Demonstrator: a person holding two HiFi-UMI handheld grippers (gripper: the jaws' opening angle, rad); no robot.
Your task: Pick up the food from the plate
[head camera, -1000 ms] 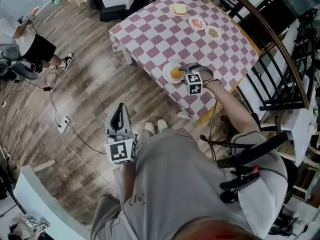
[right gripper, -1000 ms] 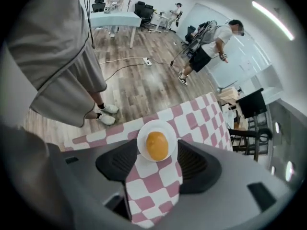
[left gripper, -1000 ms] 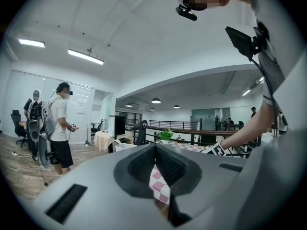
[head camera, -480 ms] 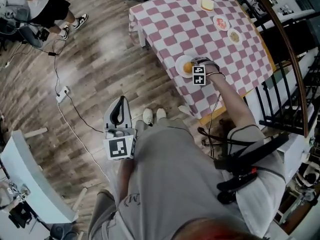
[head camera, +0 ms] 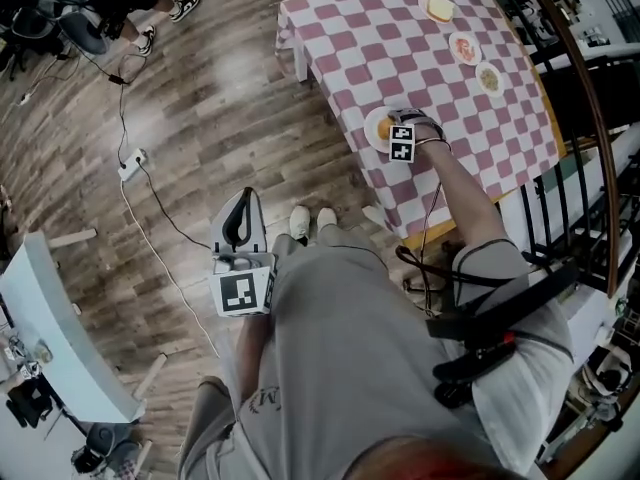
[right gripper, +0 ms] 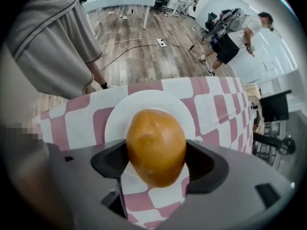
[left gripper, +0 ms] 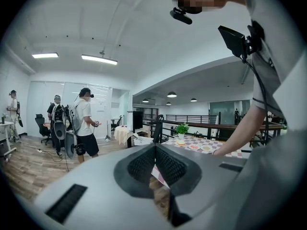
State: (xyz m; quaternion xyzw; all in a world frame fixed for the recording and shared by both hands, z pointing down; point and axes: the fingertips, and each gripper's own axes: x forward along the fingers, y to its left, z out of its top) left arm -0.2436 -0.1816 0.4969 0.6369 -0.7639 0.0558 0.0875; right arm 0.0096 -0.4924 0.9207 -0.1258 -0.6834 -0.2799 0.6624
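We hold our right gripper (right gripper: 158,163) steeply downward, its jaws just opening wide around the food (right gripper: 156,143), seemingly not pressing it. Our left gripper (left gripper: 154,146) sits low, jaws together.

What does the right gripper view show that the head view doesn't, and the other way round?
Only the right gripper view: the right gripper's jaws, which have just been opening, either side of the orange-brown food. Only the head view: the left gripper over the floor, and three more dishes. Both: the white plate on the checked tablecloth.
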